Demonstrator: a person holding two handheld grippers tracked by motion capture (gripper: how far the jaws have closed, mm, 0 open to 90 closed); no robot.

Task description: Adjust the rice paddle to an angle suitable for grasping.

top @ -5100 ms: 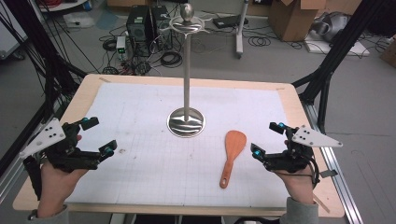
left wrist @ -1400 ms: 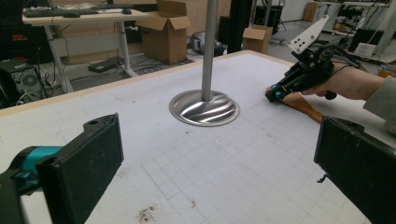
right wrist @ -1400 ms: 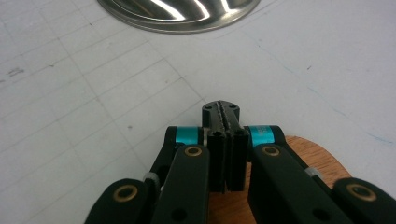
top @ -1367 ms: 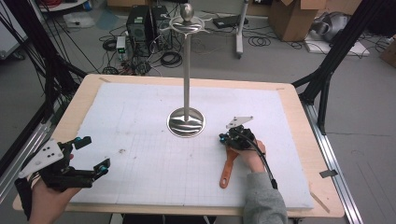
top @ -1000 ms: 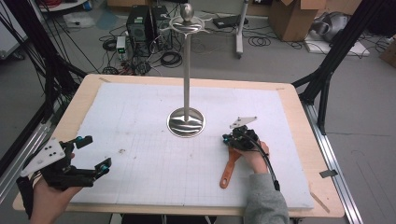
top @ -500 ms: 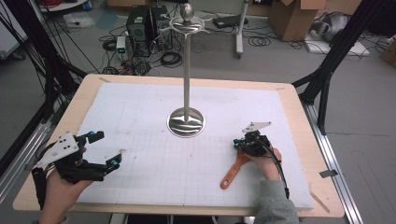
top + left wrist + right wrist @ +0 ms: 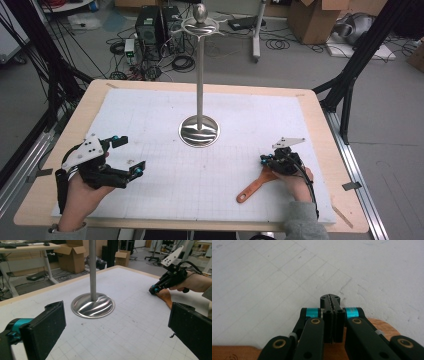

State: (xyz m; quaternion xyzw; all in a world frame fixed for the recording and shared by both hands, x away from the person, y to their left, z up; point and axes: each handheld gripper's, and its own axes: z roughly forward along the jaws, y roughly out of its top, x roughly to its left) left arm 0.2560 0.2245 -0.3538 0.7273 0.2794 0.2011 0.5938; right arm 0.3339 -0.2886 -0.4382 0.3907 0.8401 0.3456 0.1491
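Observation:
An orange wooden spatula (image 7: 251, 189) lies on the white gridded mat (image 7: 165, 110) at the front right, its handle pointing toward the front left. My right gripper (image 7: 263, 160) is shut, jaws pressed together, tips down over the spatula's blade (image 7: 384, 328); nothing shows between the jaws. At the front left my left gripper (image 7: 129, 154) is held wide open above the mat with nothing between its pads. In the left gripper view, the open left gripper (image 7: 117, 320) faces the stand, with the right gripper (image 7: 153, 289) and the spatula (image 7: 167, 297) farther off.
A tall metal stand with a round shiny base (image 7: 199, 131) rises from the middle of the mat; its pole (image 7: 92, 267) is straight ahead of the left gripper. The wooden table edge (image 7: 320, 125) borders the mat. Boxes and cables lie on the floor beyond.
My right gripper has moved right and toward the front, and the spatula's blade went with it, so the handle now points front left. My left gripper has shifted toward the centre.

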